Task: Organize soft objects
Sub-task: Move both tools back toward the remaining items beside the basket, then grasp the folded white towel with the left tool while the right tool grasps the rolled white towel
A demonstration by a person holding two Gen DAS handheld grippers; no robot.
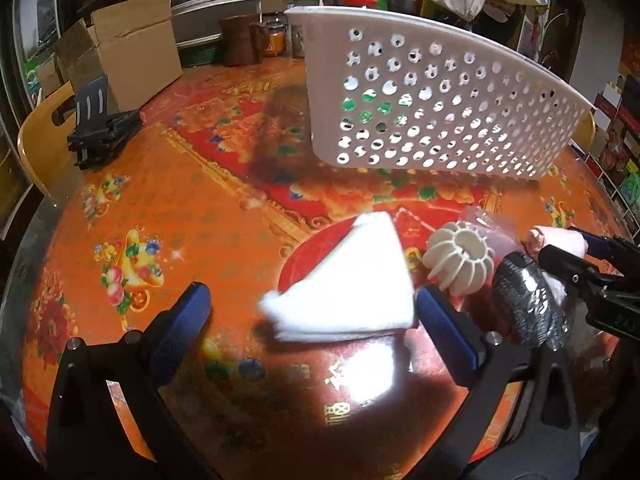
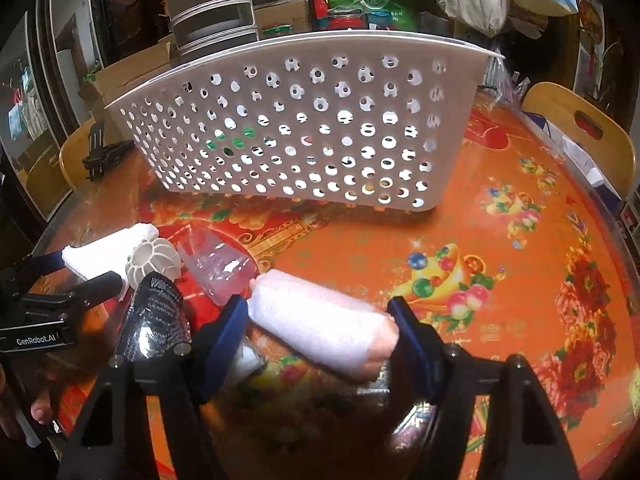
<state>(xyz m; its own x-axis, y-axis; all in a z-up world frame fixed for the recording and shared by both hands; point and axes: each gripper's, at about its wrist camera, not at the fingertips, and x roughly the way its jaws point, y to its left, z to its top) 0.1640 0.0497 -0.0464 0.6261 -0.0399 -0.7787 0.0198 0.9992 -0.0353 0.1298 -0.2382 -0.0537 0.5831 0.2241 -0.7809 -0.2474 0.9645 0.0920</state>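
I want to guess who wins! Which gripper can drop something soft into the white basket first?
Probably the right gripper. The pink rolled towel already sits between its fingers, facing the white basket. The left gripper is wide open around the white folded cloth, not yet squeezing it.

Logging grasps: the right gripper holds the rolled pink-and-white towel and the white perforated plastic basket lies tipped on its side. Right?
Not quite: in the right wrist view the white perforated plastic basket stands upright, rim on top. The right gripper does hold the rolled pink-and-white towel.
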